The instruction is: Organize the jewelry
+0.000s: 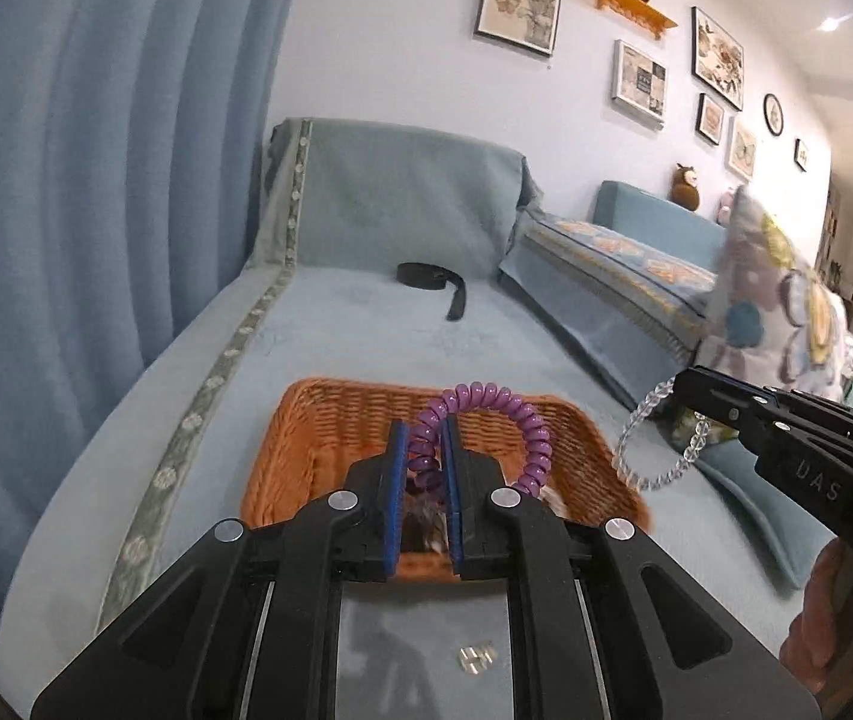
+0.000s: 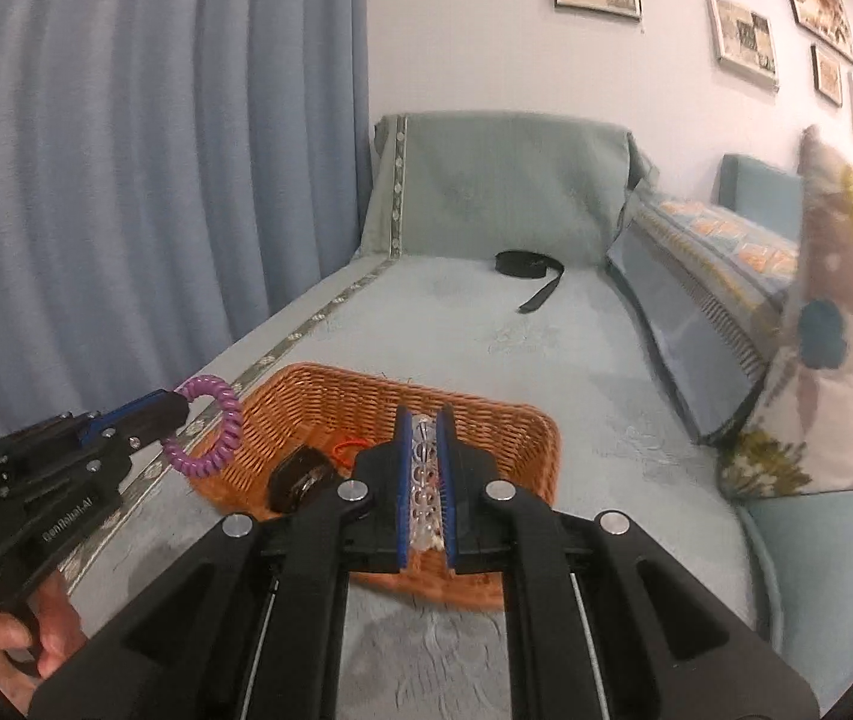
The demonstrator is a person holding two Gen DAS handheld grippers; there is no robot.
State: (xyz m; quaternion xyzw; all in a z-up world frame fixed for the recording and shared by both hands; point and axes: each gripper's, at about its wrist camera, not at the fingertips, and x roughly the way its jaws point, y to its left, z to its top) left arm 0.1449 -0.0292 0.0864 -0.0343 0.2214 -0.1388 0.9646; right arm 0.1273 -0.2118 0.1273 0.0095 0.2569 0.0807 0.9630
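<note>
An orange wicker basket (image 1: 318, 438) sits on the blue-green sofa cover; it also shows in the right wrist view (image 2: 522, 438). My left gripper (image 1: 424, 438) is shut on a purple spiral bracelet (image 1: 504, 405) and holds it above the basket. In the right wrist view the left gripper (image 2: 177, 411) holds the purple bracelet (image 2: 219, 438) just left of the basket's rim. My right gripper (image 2: 424, 426) is shut on a clear bead bracelet (image 2: 423, 480) above the basket. In the left wrist view the right gripper (image 1: 681, 387) holds the bead bracelet (image 1: 645, 456) off the basket's right side. A dark item (image 2: 297, 480) lies in the basket.
A black strap (image 1: 435, 279) lies further back on the sofa seat. A floral cushion (image 2: 846, 360) leans at the right. A blue curtain (image 1: 96, 180) hangs at the left. Framed pictures (image 1: 519, 0) hang on the wall.
</note>
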